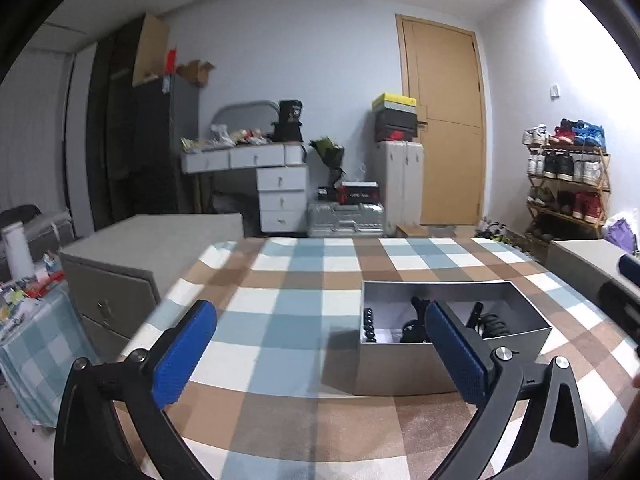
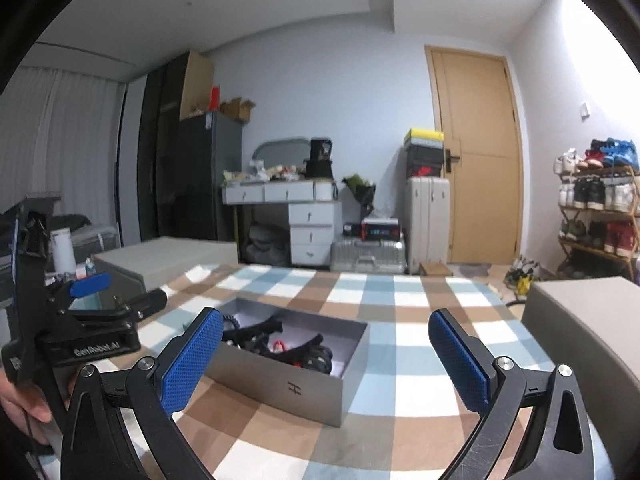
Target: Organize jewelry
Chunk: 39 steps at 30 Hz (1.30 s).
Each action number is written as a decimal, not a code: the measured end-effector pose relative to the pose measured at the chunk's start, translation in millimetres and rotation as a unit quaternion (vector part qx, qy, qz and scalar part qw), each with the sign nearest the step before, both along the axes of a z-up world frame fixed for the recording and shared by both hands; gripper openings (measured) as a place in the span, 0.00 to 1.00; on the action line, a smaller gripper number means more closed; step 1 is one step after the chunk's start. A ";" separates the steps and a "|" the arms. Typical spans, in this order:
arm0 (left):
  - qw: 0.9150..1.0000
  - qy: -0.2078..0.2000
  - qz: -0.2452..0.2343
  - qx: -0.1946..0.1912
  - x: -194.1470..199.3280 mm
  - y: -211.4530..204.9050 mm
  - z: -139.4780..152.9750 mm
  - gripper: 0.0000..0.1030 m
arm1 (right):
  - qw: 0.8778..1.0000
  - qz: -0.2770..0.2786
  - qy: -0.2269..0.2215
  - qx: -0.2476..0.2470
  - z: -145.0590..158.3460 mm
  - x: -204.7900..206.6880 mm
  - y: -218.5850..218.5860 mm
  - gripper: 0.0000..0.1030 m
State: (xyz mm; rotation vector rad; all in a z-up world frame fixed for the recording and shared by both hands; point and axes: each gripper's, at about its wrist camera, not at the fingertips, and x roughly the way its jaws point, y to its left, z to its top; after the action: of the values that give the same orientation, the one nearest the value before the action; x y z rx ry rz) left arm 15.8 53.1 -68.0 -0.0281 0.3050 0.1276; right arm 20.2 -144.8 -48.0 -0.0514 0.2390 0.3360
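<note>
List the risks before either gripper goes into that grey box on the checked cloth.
1. The dark pieces in the grey box lie in a tangled heap, so pinching one may drag others out.
2. The box looks light and sits loose on the checked cloth; a nudge could slide it.
3. The left gripper and right gripper, both open, are close together and could collide over the box.

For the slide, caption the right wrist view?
Open right tool facing a grey box of dark hair accessories on a checked tablecloth.
</note>
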 end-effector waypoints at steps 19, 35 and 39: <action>1.000 0.006 -0.001 0.000 -8.4 -5.8 3.0 0.99 | 0.999 0.000 0.045 -0.014 -12.5 11.0 4.0 1.00; 1.000 0.007 -0.006 0.000 -6.3 -6.3 3.3 0.99 | 0.999 0.000 0.046 -0.014 -12.3 11.1 4.0 1.00; 1.000 0.007 -0.005 0.000 -6.7 -6.4 3.7 0.99 | 0.999 -0.001 0.046 -0.014 -12.3 11.0 4.4 1.00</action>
State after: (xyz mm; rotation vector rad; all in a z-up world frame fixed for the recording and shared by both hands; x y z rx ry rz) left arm 9.1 46.6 -64.3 -0.0266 0.3187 0.1174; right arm 31.2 -140.5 -60.3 -0.0638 0.3341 0.3342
